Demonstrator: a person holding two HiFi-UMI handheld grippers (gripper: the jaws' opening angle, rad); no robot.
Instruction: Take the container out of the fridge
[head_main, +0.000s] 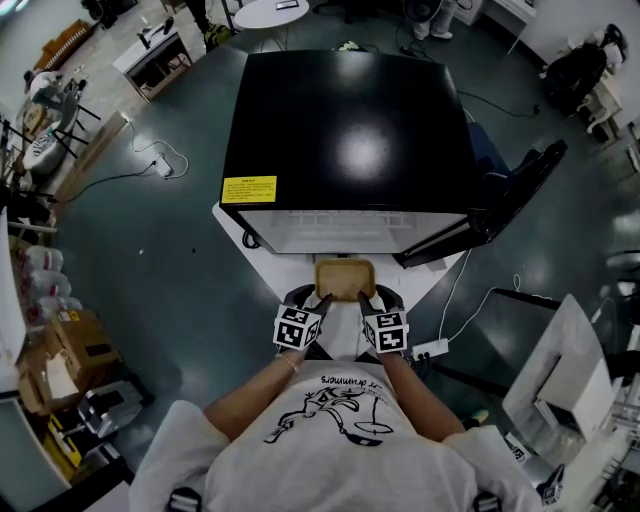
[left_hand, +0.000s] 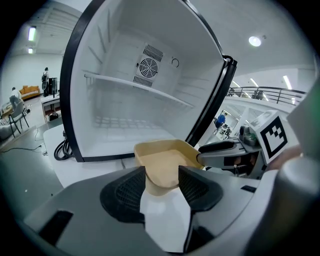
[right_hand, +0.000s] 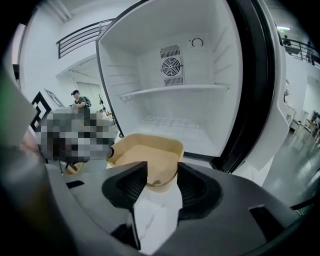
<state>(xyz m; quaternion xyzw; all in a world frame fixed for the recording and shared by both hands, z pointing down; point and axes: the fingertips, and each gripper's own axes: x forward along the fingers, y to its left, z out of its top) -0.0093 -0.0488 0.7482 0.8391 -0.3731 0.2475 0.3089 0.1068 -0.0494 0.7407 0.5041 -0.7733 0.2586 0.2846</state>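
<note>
A shallow tan container (head_main: 345, 278) hangs just in front of the open black fridge (head_main: 350, 130), above the white platform (head_main: 262, 256). My left gripper (head_main: 321, 298) is shut on its near left corner and my right gripper (head_main: 364, 298) on its near right corner. In the left gripper view the container (left_hand: 167, 161) sits between the pads of that gripper (left_hand: 162, 182), with the other gripper's finger (left_hand: 220, 148) at its right rim. The right gripper view shows the container (right_hand: 145, 155) clamped in the gripper (right_hand: 161, 181). The fridge interior (right_hand: 175, 100) holds one white shelf (right_hand: 172, 90) and nothing else.
The fridge door (head_main: 505, 200) stands open to the right. A power strip (head_main: 430, 350) and a cable lie on the floor at the platform's right. Cardboard boxes (head_main: 70, 345) stand at the left, a white table (head_main: 560, 370) at the right.
</note>
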